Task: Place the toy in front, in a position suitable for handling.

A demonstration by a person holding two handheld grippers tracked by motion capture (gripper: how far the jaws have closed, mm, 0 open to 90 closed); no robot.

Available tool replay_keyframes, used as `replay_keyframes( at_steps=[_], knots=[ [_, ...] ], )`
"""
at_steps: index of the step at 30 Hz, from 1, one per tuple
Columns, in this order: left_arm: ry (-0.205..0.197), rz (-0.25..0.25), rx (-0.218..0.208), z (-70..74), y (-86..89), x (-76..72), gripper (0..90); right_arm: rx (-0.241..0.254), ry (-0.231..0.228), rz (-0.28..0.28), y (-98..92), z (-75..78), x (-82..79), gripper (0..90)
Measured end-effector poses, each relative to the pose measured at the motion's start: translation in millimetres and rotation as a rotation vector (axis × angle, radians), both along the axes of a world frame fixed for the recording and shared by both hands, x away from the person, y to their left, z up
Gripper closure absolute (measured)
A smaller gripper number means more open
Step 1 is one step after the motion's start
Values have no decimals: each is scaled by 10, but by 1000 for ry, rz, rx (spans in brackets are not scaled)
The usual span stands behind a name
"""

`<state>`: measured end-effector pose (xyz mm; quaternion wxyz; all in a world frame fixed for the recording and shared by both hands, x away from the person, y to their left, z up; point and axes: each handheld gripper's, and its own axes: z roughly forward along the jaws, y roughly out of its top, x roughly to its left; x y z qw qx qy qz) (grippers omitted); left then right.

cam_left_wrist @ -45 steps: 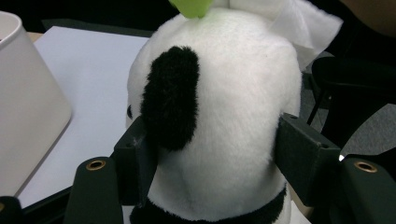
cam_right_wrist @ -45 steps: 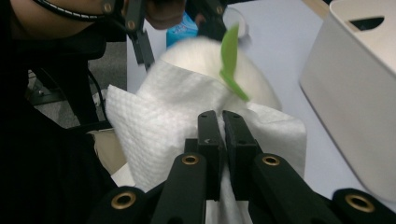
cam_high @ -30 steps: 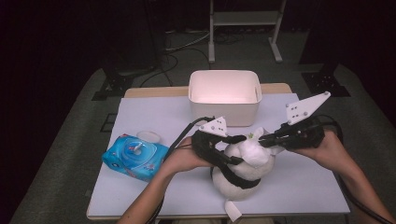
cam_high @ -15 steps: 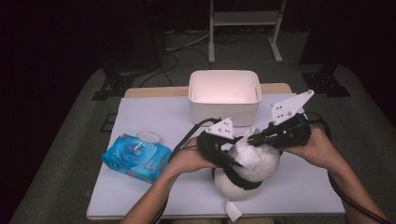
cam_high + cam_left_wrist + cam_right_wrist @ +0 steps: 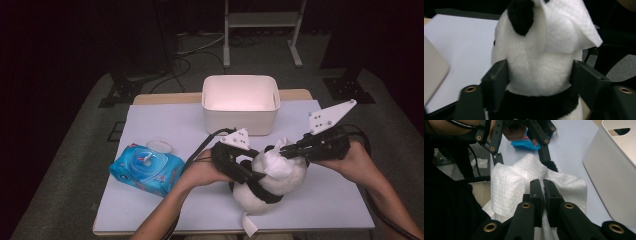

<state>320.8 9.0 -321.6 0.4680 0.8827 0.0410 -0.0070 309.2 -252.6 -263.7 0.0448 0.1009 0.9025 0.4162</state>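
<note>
In the high view, both forearms come in from the near edge of the table (image 5: pixel 165 125) and meet over a plush panda (image 5: pixel 265 187) sitting near that edge. The left gripper (image 5: pixel 252 172) lies low and nearly level, reaching in from the left, its jaws clasped around the toy at the neck. The right gripper (image 5: pixel 286 149) comes in from the right, the hand slightly raised, jaw tips pointing left onto the toy's head, where a white wipe (image 5: pixel 277 162) is draped. Beyond the fingers stands a white bin (image 5: pixel 240 117); well to the left of the left hand lies a blue wipes pack (image 5: pixel 145 170).

In the left gripper view, the panda (image 5: pixel 536 70) sits between the two jaws, each pad pressed against the fur on either side above the black band. These jaws have just been opening somewhat, with the toy between them. The wipe (image 5: pixel 571 27) hangs over the head above the fingers.

In the right gripper view, the right gripper (image 5: pixel 543 185) has its jaws clenched together, pinching the wipe (image 5: pixel 509 185), which spreads to both sides of the fingertips. The left gripper's linkage (image 5: pixel 541 135) stands just beyond, the bin (image 5: pixel 614 170) to the right.
</note>
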Motion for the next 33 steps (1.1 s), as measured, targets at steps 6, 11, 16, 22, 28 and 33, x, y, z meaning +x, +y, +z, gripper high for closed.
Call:
replay_keyframes(
  at_steps=[6, 11, 16, 22, 28, 33],
  knots=[
    [6, -5, -9, -57, -65, 2, 240, -16, 1, 9, 40, -13, -14, 859],
    [13, -1, -64, -124, -63, 8, 445, -28, -9, -10, 6, -6, -24, 859],
    [-21, -9, -48, -93, -129, -32, 437, -15, 1, -23, -120, -1, -52, 859],
    [-10, -22, -51, -86, -144, -15, 369, -26, 11, -65, -328, -69, -82, 859],
    [29, -2, -63, -182, -130, -24, 251, -35, 33, -68, -308, -141, -60, 859],
    [48, 7, -57, -303, -124, -18, 267, -14, 46, -66, -313, -201, -57, 859]
  ],
)
